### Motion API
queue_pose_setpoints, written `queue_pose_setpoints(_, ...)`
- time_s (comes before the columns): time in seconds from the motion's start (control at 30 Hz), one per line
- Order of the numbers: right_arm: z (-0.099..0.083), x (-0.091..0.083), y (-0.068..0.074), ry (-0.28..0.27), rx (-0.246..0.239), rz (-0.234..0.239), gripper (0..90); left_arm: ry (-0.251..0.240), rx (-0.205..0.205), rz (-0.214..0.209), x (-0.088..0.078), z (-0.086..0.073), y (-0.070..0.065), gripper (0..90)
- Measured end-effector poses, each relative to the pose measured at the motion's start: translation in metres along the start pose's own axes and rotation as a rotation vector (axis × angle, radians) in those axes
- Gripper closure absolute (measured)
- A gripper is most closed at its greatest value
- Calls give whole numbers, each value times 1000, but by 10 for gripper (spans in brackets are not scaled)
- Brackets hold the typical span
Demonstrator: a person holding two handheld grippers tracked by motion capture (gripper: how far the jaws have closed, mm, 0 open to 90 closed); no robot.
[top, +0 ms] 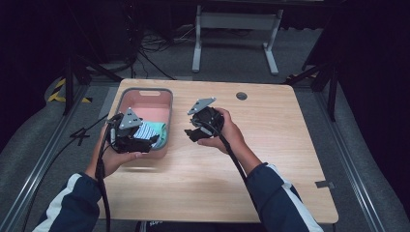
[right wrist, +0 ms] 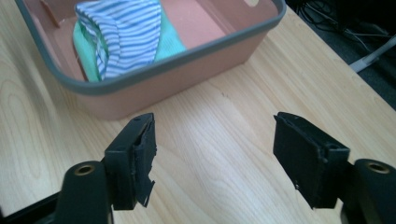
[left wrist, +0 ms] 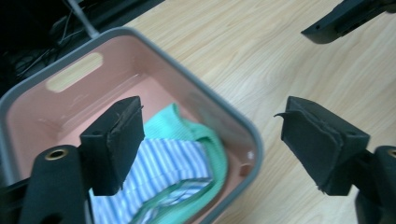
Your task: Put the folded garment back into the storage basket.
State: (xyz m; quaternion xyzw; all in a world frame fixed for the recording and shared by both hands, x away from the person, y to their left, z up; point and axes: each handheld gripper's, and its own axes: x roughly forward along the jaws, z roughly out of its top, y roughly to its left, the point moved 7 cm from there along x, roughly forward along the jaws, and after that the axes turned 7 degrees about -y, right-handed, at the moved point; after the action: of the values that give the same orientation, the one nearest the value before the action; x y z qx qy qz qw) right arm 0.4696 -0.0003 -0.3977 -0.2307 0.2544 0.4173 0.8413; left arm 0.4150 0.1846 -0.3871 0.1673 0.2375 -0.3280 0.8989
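A pink bin with a grey rim (top: pixel 145 92) stands on the left part of the wooden table (top: pixel 270 159). Inside it, at the near end, lies a bundle of blue-and-white striped and green cloth (top: pixel 151 131) (left wrist: pixel 180 158) (right wrist: pixel 126 32). My left gripper (top: pixel 145 141) (left wrist: pixel 210 144) hovers open over the bin's near right corner, with nothing between its jaws. My right gripper (top: pixel 189 134) (right wrist: pixel 212 151) hangs open above bare table just right of the bin (right wrist: pixel 163 86), its jaws pointing toward it.
A small dark round grommet (top: pixel 241 95) sits in the table's far right part. Beyond the table stands a grey metal frame (top: pixel 237 34) among floor cables. Black cables trail from both grippers toward the near edge.
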Motion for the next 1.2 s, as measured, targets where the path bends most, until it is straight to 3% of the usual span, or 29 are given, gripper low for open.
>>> queue_pose_setpoints(0.1,-10,-5,-3,29,-26,-15,293,12,19,5,5,-4,-9,192)
queue_pose_setpoints(0.2,-18,-13,-5,33,-30,-19,295,8,53,-16,7,-6,-19,180)
queue_pose_setpoints(0.27,-22,-17,-5,30,-30,-23,307,3,50,-32,9,-6,-26,187)
queue_pose_setpoints(0.33,-31,-23,-5,44,-39,-27,295,8,91,-33,11,-7,-36,190)
queue_pose_setpoints(0.37,-34,-25,-6,53,-47,-33,292,8,92,-42,11,-8,-40,190)
queue_pose_setpoints(0.7,-63,-46,-9,66,-45,-62,292,5,153,-98,19,-13,-73,200)
queue_pose_setpoints(1.2,-102,-69,-15,63,-28,-85,293,47,195,-152,34,-33,-94,199)
